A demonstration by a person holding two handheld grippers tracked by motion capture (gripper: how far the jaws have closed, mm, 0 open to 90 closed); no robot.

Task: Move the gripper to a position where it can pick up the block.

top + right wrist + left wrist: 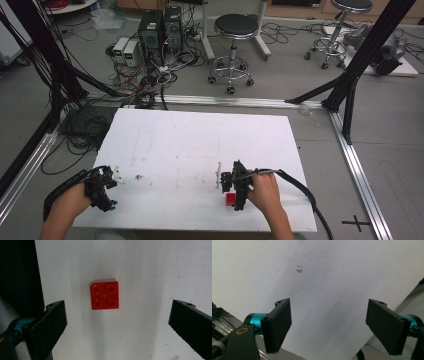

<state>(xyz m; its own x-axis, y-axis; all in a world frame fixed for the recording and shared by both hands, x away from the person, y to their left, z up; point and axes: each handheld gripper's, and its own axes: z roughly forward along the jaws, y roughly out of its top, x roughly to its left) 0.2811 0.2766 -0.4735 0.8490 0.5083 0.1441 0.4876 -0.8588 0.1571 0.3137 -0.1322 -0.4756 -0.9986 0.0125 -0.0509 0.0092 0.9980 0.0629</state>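
The right claw is hovering wide over the red brick near the desk's front edge; rigid, light, likely best pinched across flat sides. The left claw is gaping empty.

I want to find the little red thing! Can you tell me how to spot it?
Look at the white board on the table, near its front edge by the person's right hand. The red brick lies there, below the open right tongs. It is square with four round studs, the only bright colour on the board.

You've got one red brick with four studs on one white table, two grippers, left and right, plus two stools behind.
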